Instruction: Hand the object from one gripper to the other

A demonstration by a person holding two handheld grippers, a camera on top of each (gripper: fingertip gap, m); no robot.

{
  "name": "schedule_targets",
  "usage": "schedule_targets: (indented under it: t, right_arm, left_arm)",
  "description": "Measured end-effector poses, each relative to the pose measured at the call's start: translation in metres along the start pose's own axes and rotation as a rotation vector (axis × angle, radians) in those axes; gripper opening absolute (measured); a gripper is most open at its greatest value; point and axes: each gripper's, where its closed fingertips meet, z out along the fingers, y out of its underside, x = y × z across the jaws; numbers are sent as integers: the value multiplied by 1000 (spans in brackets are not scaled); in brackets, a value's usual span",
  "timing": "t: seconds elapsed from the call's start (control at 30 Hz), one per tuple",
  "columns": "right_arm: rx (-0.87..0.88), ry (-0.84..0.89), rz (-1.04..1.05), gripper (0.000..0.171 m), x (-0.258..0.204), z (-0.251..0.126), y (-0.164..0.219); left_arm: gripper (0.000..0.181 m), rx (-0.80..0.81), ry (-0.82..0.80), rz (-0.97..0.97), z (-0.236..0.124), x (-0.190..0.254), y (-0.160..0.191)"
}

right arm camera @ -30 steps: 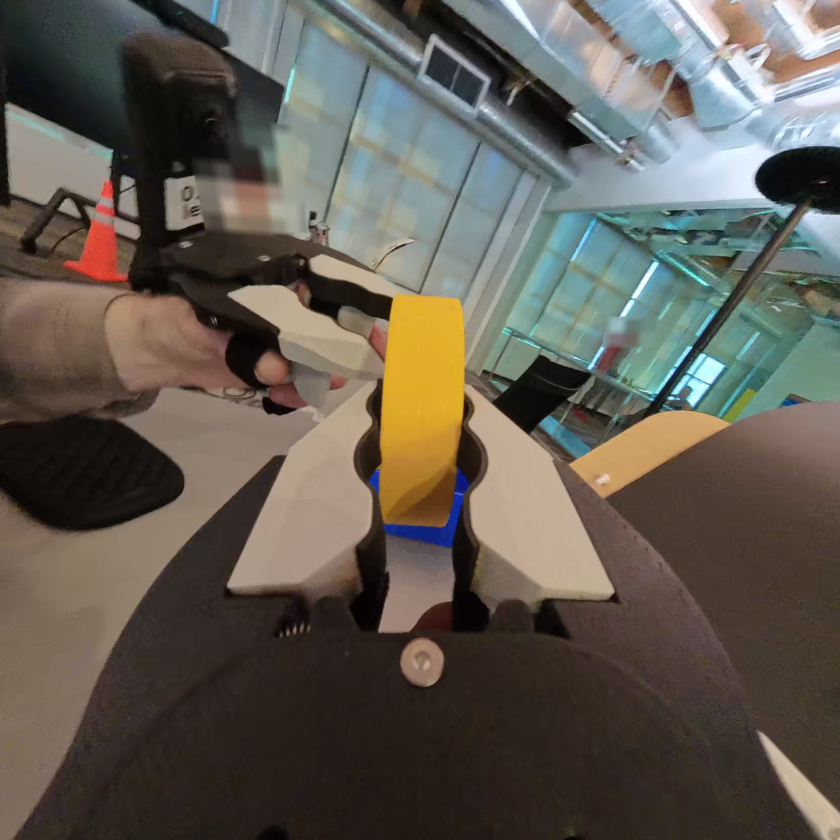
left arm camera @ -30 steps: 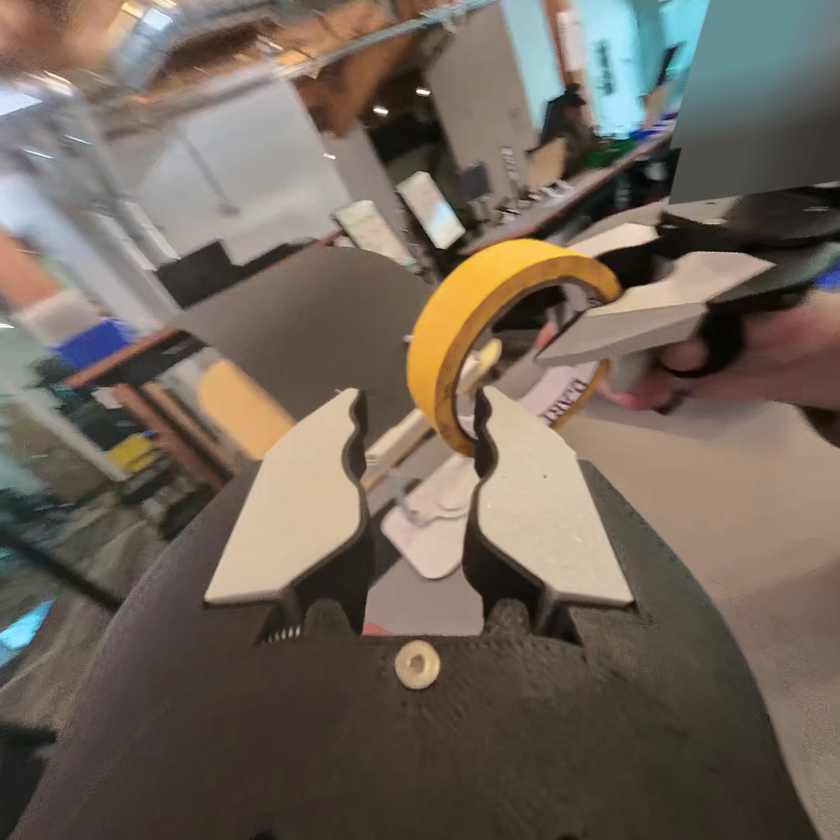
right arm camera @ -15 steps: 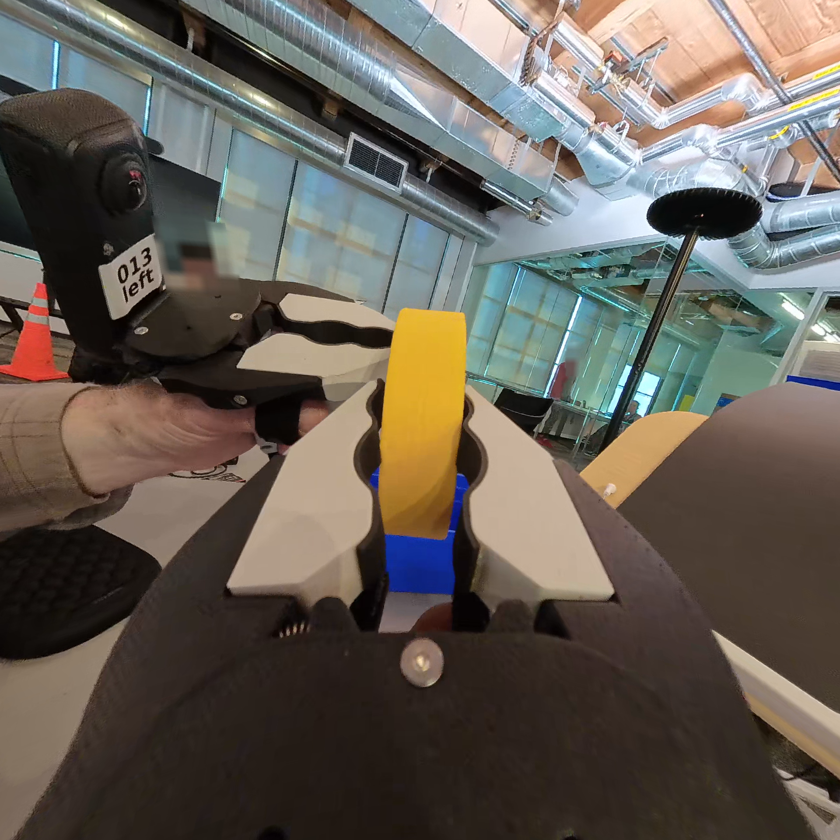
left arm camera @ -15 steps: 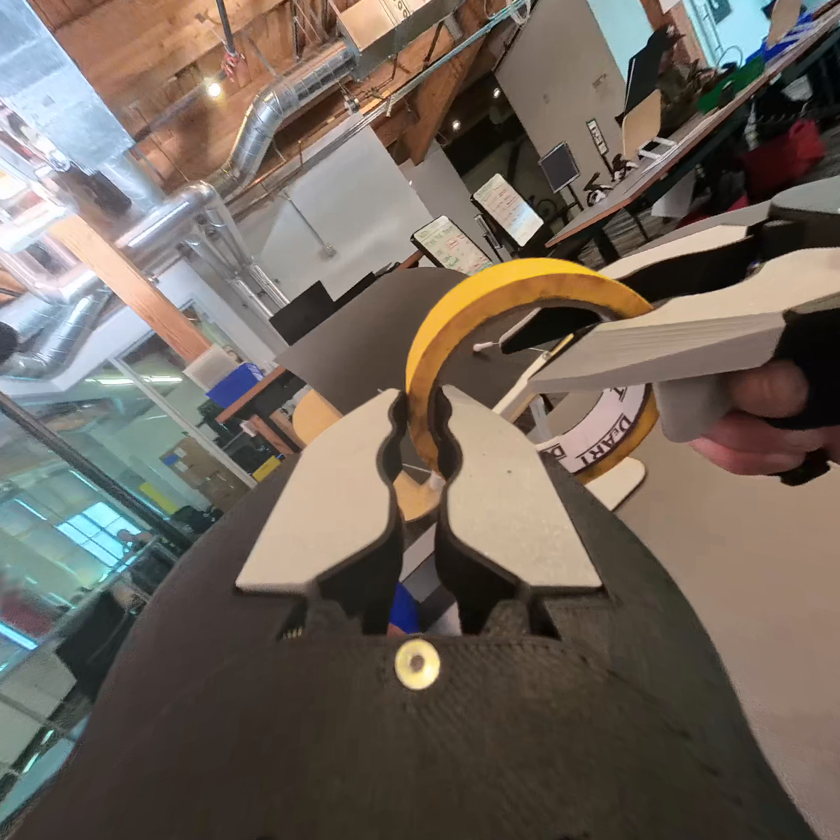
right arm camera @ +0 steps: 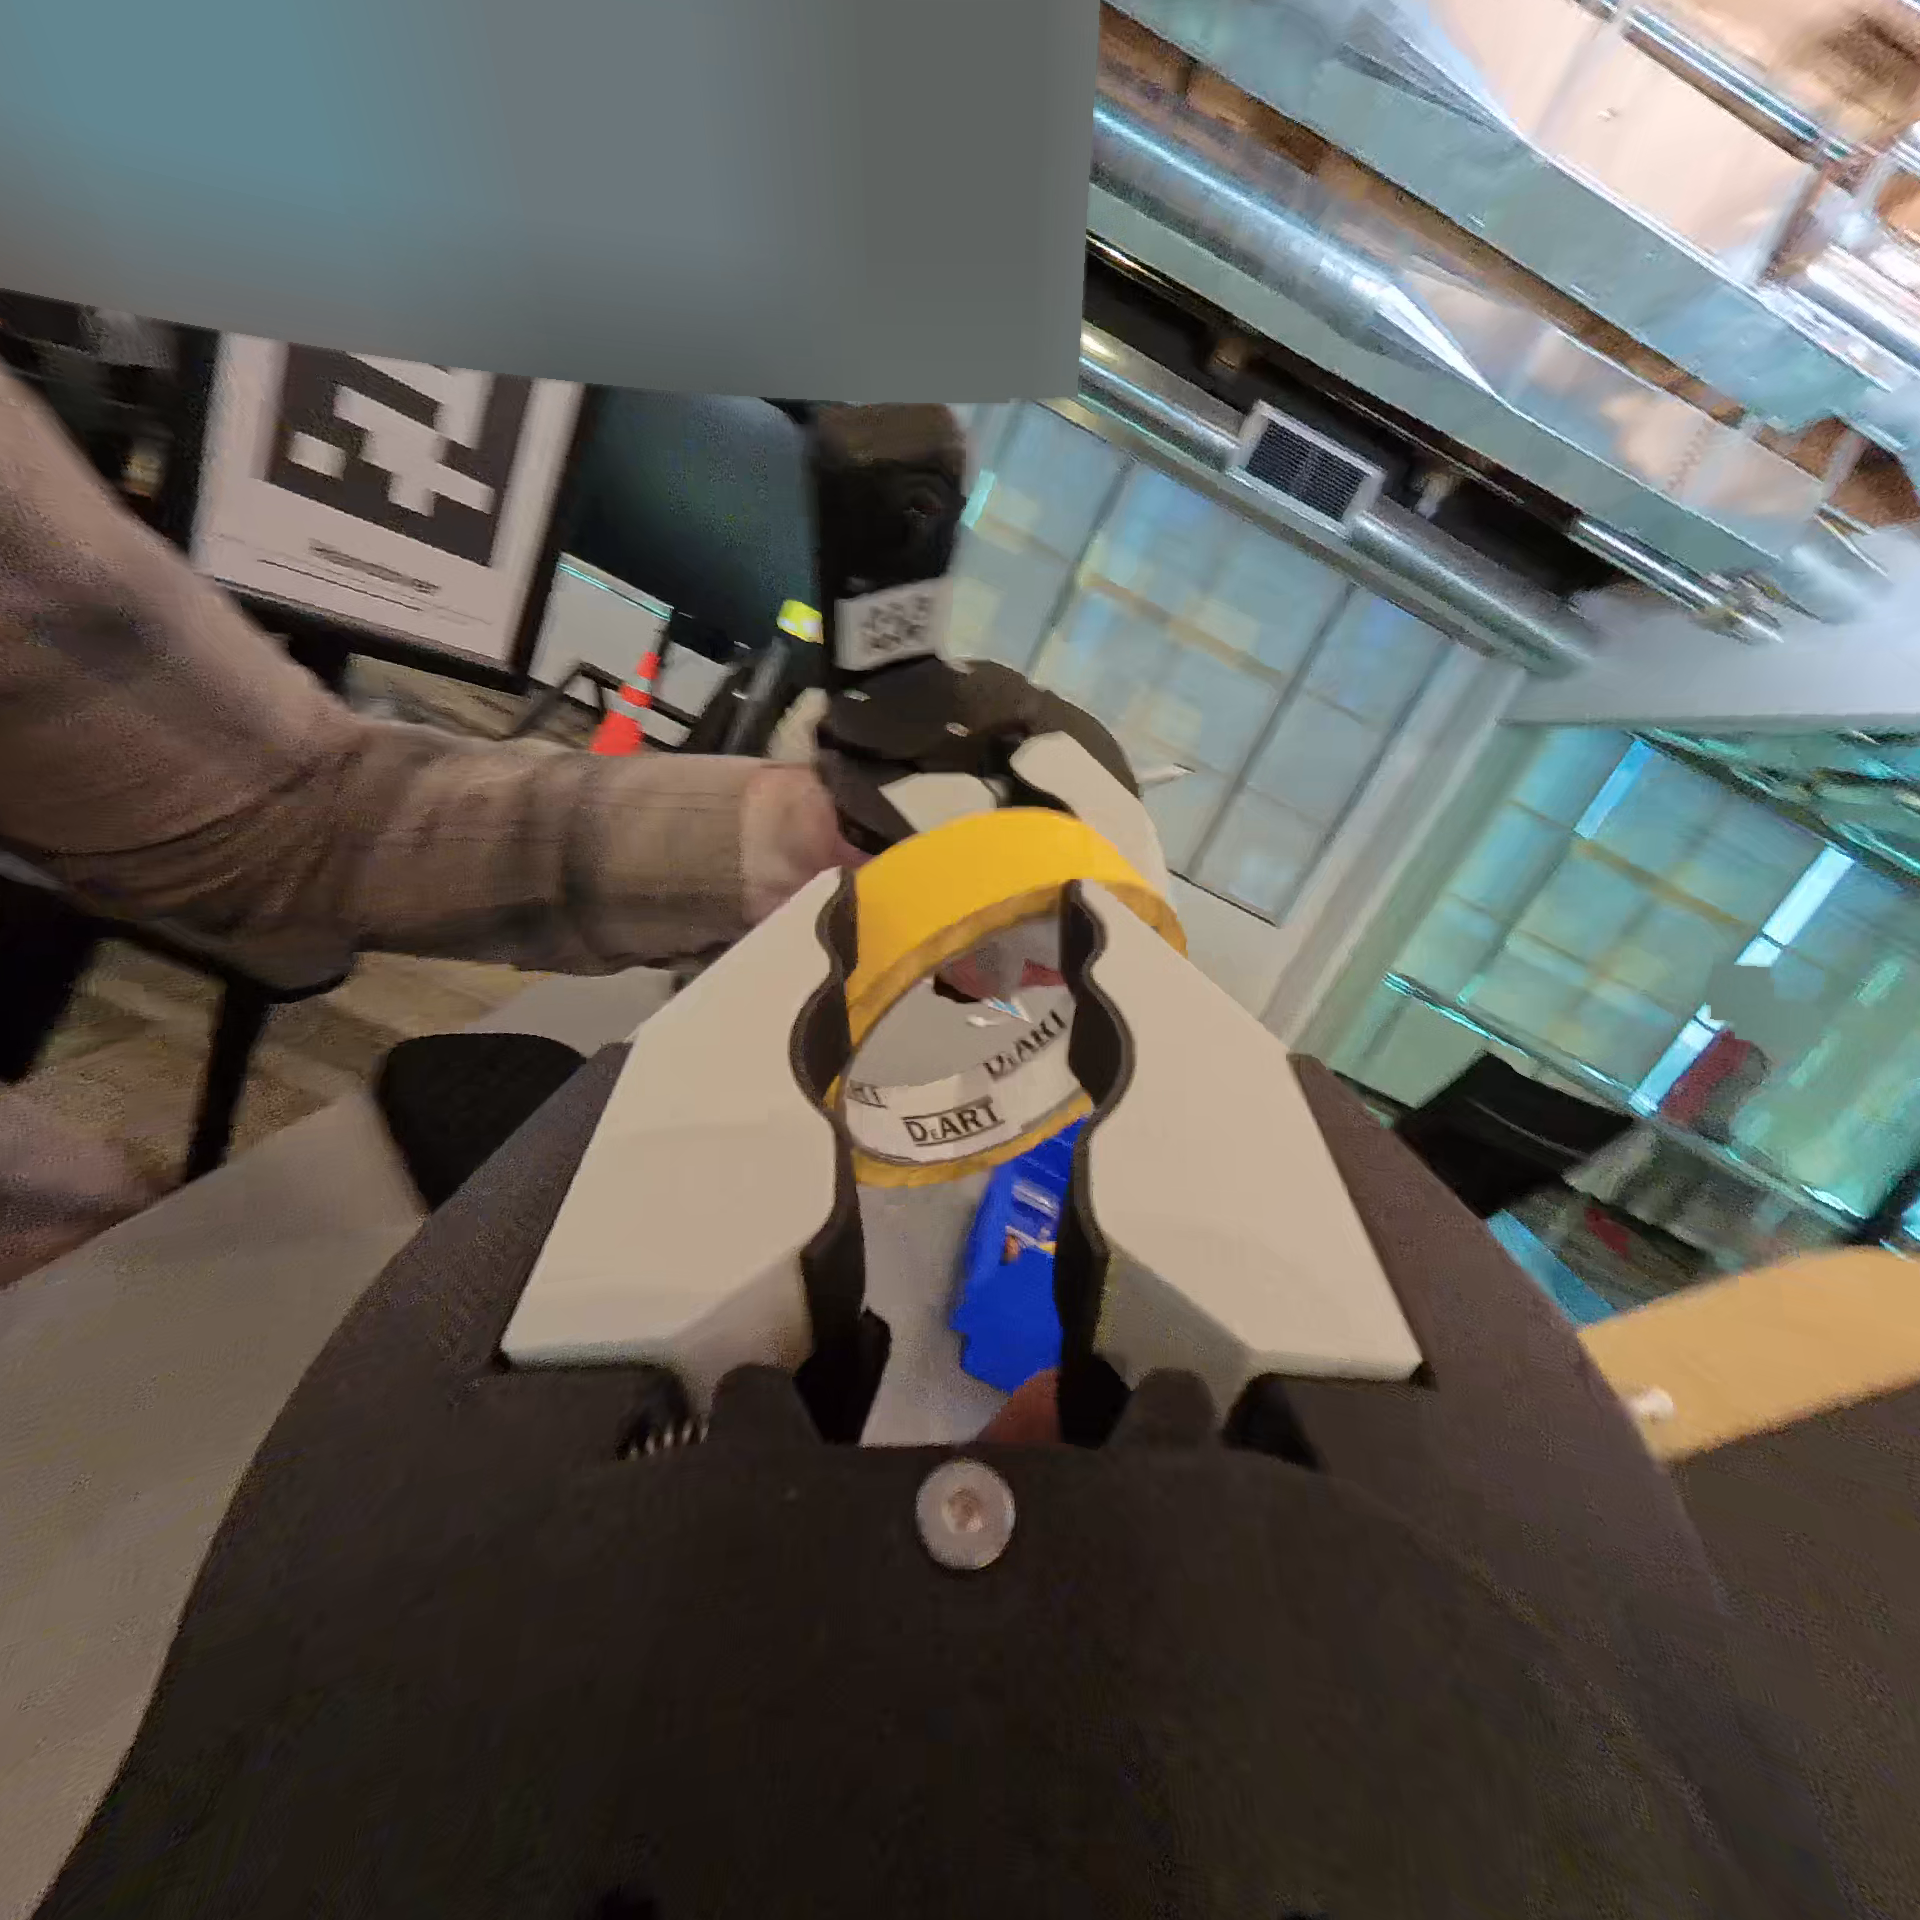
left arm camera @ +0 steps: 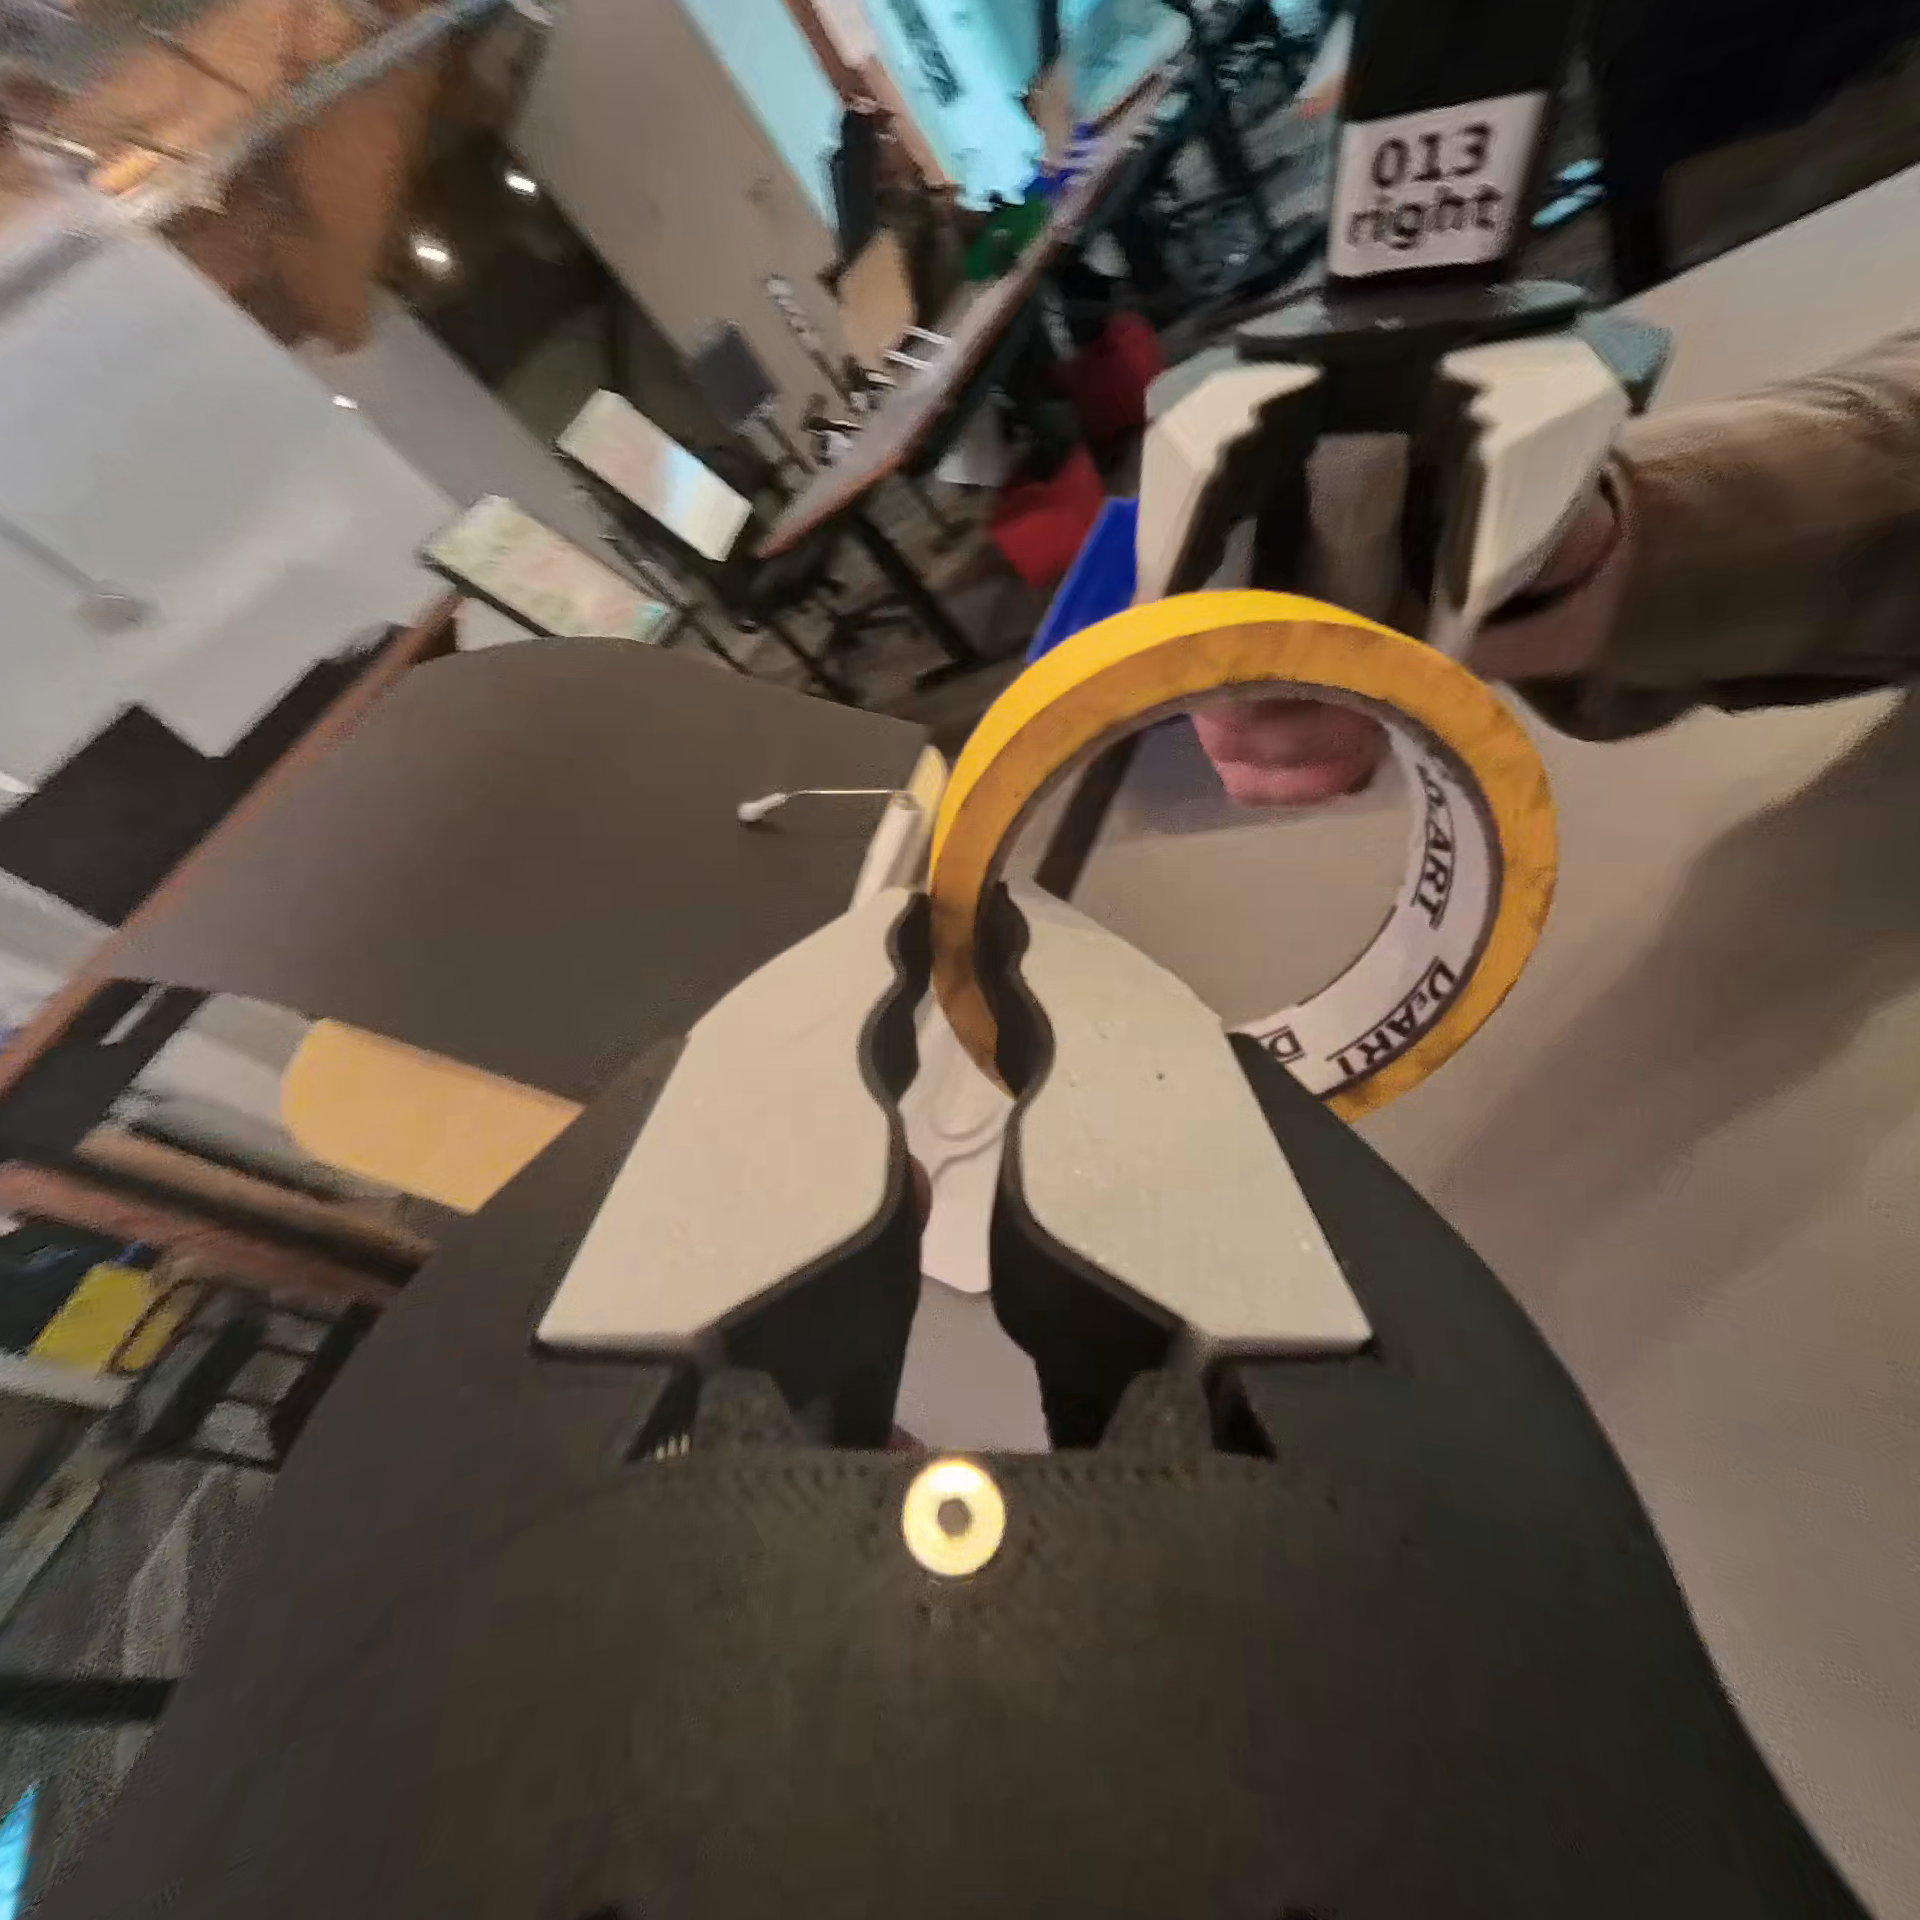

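Left wrist view: nearest us, our left gripper [left arm camera: 951,940] pinches the yellow tape roll [left arm camera: 1247,842] by its rim. Beyond the roll, our right gripper [left arm camera: 1371,488] stands spread and apart. We judge the handover essentially done; only withdrawal remains.

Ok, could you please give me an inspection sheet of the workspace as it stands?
surface: pale grey tabletop.
job's things: yellow tape roll, held in the air.
clutter: one blue box.
grippers: left gripper fingers shut on the roll's rim; right gripper fingers open, close to the roll, not gripping it.
cables: nothing seen.
surroundings: orange cone, ceiling ducts, glass partitions.
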Motion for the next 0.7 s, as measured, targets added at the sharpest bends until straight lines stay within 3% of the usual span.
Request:
schedule_targets:
  t: [0.07,0.23,0.4,0.53,0.7]
  right_arm:
    - [14,-81,32,31,-8,-8,-7]
    - [-57,-9,-74,31,0,-8,1]
    - [-120,-34,-229,23,-13,-6,3]
    - [-109,-70,-227,32,-12,-21,-6]
    - [-282,-43,-411,29,-15,-12,19]
  left_arm:
    - [10,-17,86,-12,0,6,3]
    - [10,-19,320,-37,7,40,0]
    - [10,-27,421,-64,15,56,4]
    - [10,46,445,-135,14,52,-4]
    - [10,63,529,-184,17,63,-8]
